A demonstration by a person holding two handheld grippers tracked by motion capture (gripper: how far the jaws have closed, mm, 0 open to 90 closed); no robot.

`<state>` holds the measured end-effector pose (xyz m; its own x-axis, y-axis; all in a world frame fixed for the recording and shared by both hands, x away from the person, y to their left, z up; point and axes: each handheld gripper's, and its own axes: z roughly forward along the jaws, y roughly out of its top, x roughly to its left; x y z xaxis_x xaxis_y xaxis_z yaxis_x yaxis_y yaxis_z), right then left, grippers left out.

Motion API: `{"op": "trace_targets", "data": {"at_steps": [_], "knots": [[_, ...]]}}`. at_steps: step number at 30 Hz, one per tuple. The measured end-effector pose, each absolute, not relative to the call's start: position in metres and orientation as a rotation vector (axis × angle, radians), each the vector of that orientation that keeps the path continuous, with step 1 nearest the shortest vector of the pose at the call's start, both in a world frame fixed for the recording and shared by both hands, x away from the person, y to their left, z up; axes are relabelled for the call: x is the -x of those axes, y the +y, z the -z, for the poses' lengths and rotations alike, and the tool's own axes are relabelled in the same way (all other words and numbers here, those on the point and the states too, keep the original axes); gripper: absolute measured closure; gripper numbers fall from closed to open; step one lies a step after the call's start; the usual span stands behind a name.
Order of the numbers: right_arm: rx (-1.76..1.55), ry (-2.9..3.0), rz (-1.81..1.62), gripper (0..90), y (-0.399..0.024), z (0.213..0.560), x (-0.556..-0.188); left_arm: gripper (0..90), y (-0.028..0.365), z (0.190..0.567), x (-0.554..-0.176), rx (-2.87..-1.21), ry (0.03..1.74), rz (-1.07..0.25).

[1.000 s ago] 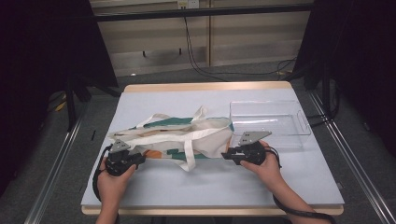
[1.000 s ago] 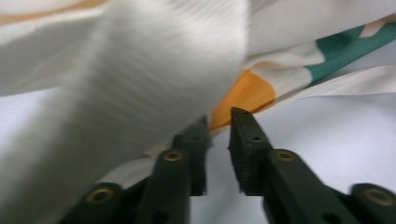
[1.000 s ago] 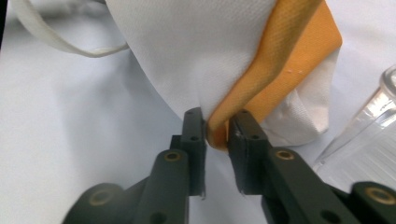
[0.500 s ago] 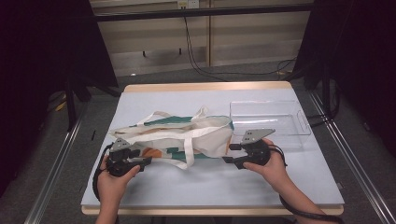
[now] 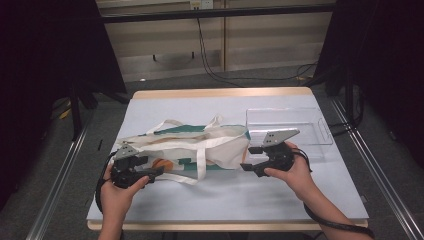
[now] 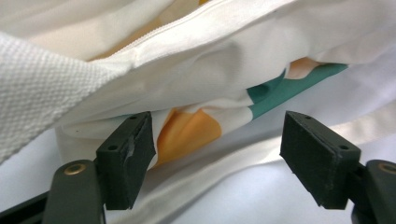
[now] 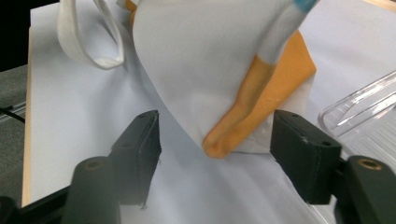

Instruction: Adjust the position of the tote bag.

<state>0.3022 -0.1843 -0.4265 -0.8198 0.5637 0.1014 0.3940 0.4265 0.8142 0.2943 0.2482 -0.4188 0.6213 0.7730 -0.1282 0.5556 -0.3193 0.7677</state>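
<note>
Cotton bag (image 5: 200,147) lies flat mid-counter (image 5: 280,195), beside the clear tray (image 5: 310,127) | left gripper (image 5: 150,172) jaws just opened, cloth between but unpinched | right gripper (image 5: 247,159) jaws likewise parted off the corner | judged: bag laid down, ends released.

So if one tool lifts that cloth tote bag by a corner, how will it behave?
Probably floppy: the tote bag lies creased and slumped on the table, so it would likely drape and fold. It looks thin and flat, so probably light. Its loose handle may well dangle and drag.
</note>
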Motion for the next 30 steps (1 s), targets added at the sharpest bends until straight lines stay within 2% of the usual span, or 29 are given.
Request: {"op": "trace_targets", "data": {"at_steps": [20, 30], "knots": [[-0.867, 2.512, -1.41, 16.0, -0.186, 0.398, -0.317, 21.1, 0.238, 0.393, -0.297, -2.017, 0.994, -0.343], [-0.859, 2.519, -1.4, 13.4, -0.19, 0.388, -0.319, 19.9, 0.227, 0.383, -0.302, -2.035, 0.938, -0.369]]}}
